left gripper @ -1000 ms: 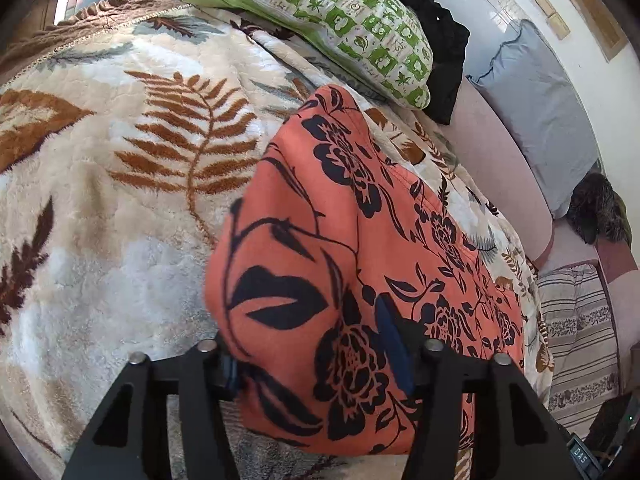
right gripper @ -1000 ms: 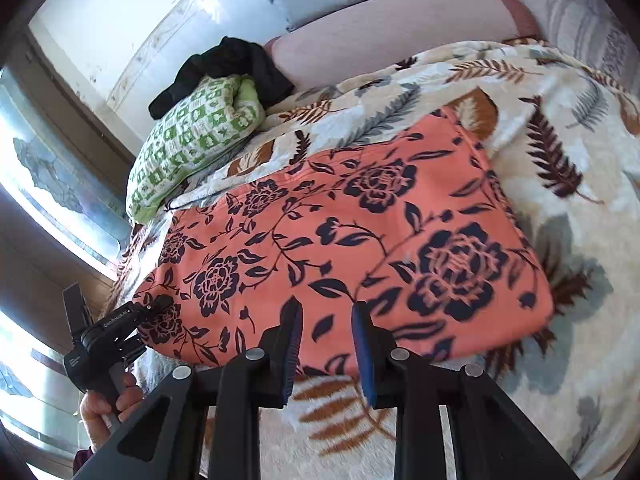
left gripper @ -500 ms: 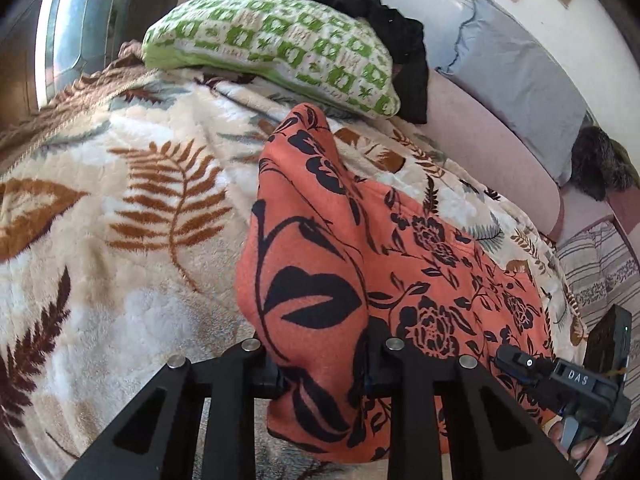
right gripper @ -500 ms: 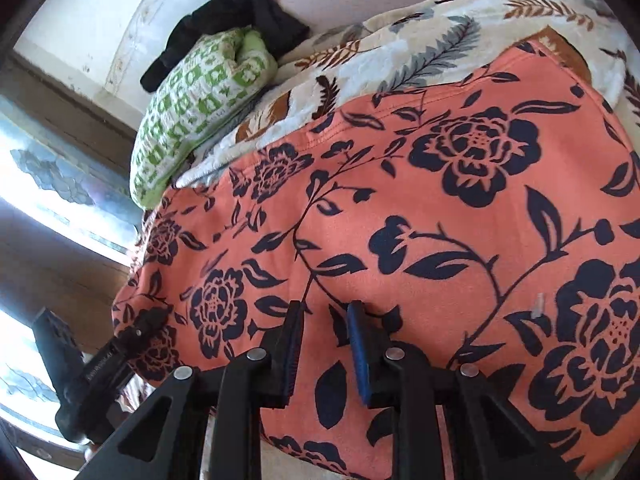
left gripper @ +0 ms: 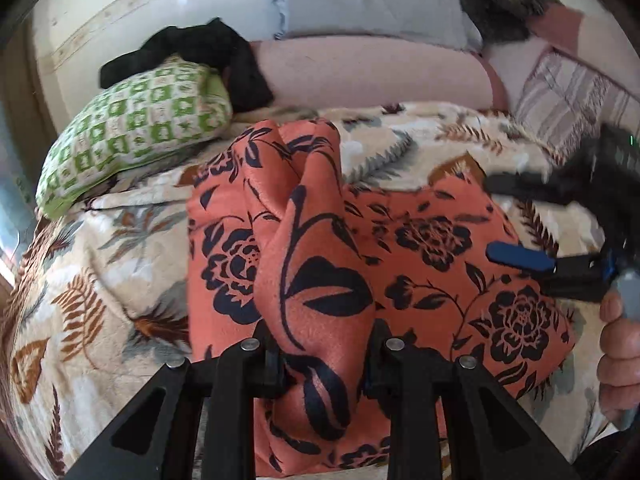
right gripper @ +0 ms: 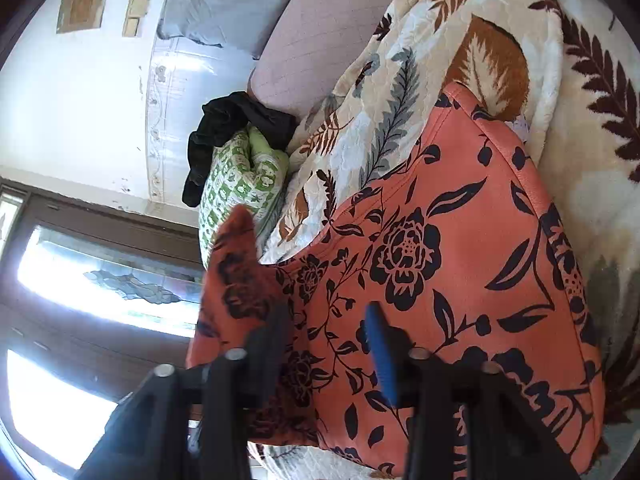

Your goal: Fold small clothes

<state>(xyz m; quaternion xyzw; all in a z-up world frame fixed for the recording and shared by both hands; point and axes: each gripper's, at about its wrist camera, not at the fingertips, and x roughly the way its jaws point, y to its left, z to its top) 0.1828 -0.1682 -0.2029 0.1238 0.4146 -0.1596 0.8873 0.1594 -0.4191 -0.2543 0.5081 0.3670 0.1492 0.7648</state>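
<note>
Jaws first: those of the left gripper (left gripper: 326, 360) are clamped on a bunched corner of the orange floral garment (left gripper: 432, 256), which rises between them in a thick fold. The right gripper (right gripper: 330, 344) has its jaws apart, with cloth lying between and beneath them but nothing pinched; in the left view it hangs open over the garment's right side (left gripper: 520, 258), held by the person's hand (left gripper: 618, 356).

The garment lies on the leaf-print blanket (left gripper: 80, 280) of the bed, mostly flat, its left portion lifted and draped over toward the middle. A green pillow (left gripper: 132, 128) with a black cloth (left gripper: 200, 52) on it sits beyond, well apart from the work.

The fabric looks soft, light and limp, with a slightly fuzzy face: it sags wherever it is unsupported and will not keep a crease by itself. It should not slip easily from the pads, but a single pinch point lets the rest droop and twist. Better holds would be at the hemmed edge or corners, where the stitching gives a firmer bite, with the two grippers spaced along the same edge so the fold comes over evenly. The plush blanket beneath may drag on the cloth, so lifting clear rather than sliding seems wiser.
</note>
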